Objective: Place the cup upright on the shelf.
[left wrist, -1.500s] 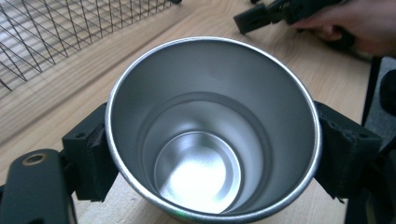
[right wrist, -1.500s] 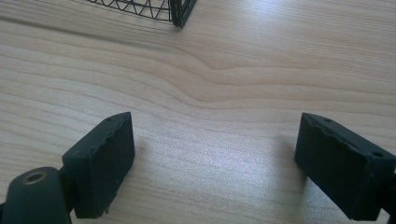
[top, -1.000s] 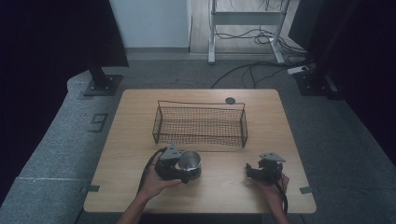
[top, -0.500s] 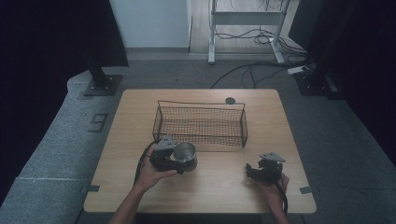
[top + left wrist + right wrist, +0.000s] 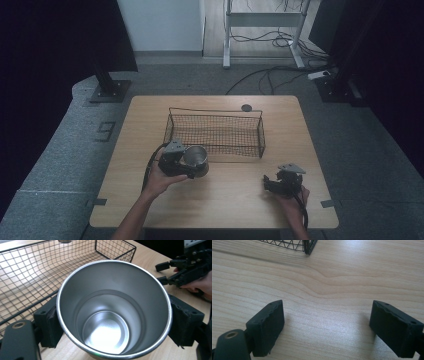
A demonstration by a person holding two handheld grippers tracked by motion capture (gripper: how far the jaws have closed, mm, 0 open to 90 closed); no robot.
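A shiny metal cup (image 5: 196,159) (image 5: 112,312) is held upright just in front of the black wire basket (image 5: 216,130), its open mouth facing the left gripper view and nothing inside it. My left gripper (image 5: 186,162) (image 5: 113,320) is shut on the cup, one black pad on each side of its wall. The basket (image 5: 30,272) sits directly behind the cup. My right gripper (image 5: 272,182) (image 5: 327,327) rests low over the table at the front right, jaws wide apart with nothing between them.
A small dark round disc (image 5: 246,107) lies on the wooden table (image 5: 215,205) behind the basket. The basket's near corner (image 5: 308,246) stands ahead of my right gripper. Stands and cables lie on the floor beyond the table.
My left gripper has carried the cup slightly forward and left, closer to the basket's front wall. The right gripper has stayed put.
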